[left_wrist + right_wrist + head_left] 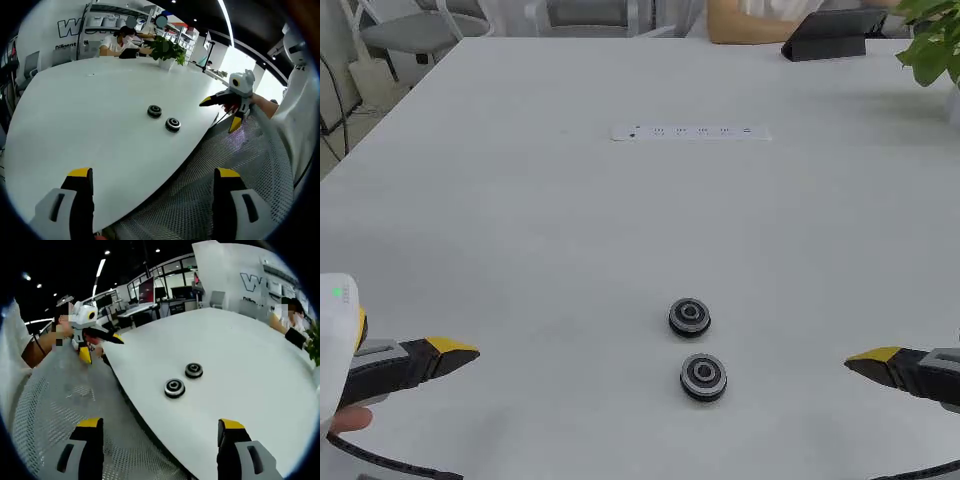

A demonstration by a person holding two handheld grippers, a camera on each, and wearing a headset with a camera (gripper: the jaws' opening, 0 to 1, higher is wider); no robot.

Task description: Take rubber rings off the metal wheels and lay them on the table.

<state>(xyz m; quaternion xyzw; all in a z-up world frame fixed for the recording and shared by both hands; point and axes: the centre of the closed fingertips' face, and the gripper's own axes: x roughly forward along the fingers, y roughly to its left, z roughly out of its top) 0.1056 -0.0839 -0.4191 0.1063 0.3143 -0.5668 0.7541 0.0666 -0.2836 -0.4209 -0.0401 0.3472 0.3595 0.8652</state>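
Black rubber ringed the far wheel and near wheel on the table; left gripper and right gripper, bodies cut off, gaped empty, well apart.

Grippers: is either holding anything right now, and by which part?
Nothing held: left gripper and right gripper are open; both wheels sit on the table untouched.

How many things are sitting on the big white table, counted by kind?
Metal wheels: 2
Power strip: 1
Black tablet: 1
Plant: 1
Total: 5
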